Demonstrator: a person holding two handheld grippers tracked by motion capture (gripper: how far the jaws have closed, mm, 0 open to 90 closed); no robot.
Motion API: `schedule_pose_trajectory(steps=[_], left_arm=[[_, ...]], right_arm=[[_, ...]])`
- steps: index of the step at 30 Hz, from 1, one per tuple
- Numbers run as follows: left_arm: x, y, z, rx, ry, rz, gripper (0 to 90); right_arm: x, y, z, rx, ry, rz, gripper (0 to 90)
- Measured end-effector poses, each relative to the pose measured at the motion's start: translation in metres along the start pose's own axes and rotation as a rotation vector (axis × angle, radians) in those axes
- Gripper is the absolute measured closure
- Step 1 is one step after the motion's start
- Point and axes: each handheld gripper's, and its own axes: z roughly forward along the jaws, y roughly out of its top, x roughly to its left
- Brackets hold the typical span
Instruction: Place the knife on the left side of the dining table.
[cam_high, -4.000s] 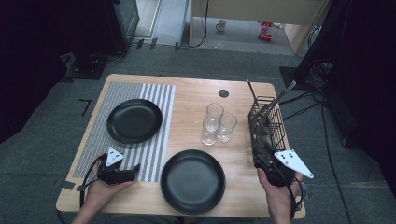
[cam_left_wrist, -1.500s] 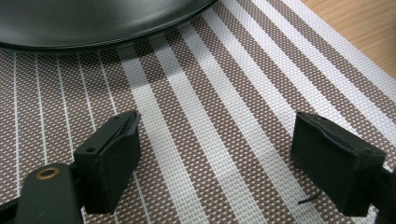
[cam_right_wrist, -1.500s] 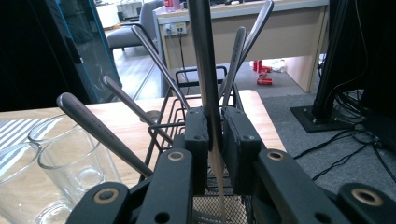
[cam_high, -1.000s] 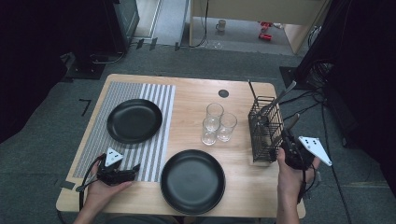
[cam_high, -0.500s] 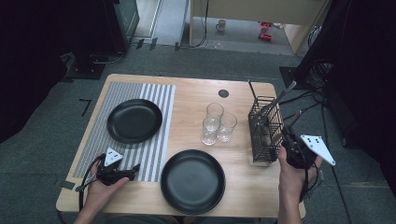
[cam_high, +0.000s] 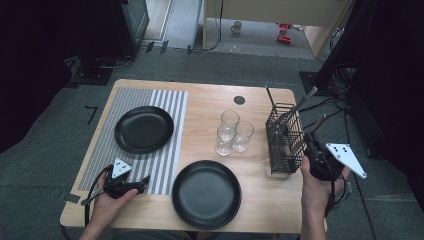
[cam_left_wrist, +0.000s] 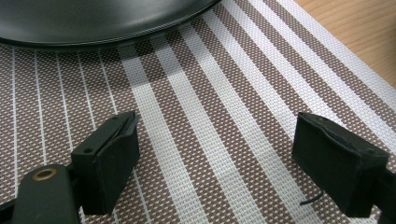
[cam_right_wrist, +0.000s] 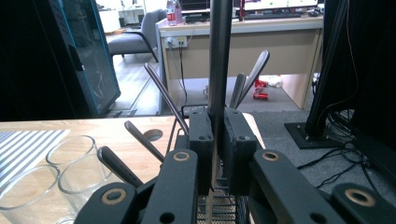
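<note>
Right tongs (cam_right_wrist: 215, 140) upright beside wire basket (cam_high: 285, 145), clamped on utensil handle (cam_right_wrist: 219, 56); left tongs (cam_left_wrist: 219, 163) wide over placemat (cam_left_wrist: 224, 112).

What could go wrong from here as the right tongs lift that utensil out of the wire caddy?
1. The right tongs pinch the utensil handle on a narrow strip; it may pivot or slip.
2. Other utensils lean close against it in the wire caddy, so one could snag and tip the caddy.
3. The three glasses stand beside the caddy; a swinging utensil could knock them.
</note>
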Motion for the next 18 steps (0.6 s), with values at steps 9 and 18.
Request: schedule_pose_trajectory(steps=[9, 18], left_arm=[[0.001, 0.0, 0.0, -0.004, -0.004, -0.008, 15.4], [0.001, 0.0, -0.001, -0.009, -0.007, -0.017, 15.4]], right_arm=[[0.006, 0.013, -0.008, -0.018, 0.026, -0.014, 84.1], [0.01, 0.021, -0.013, -0.037, 0.05, -0.008, 84.1]])
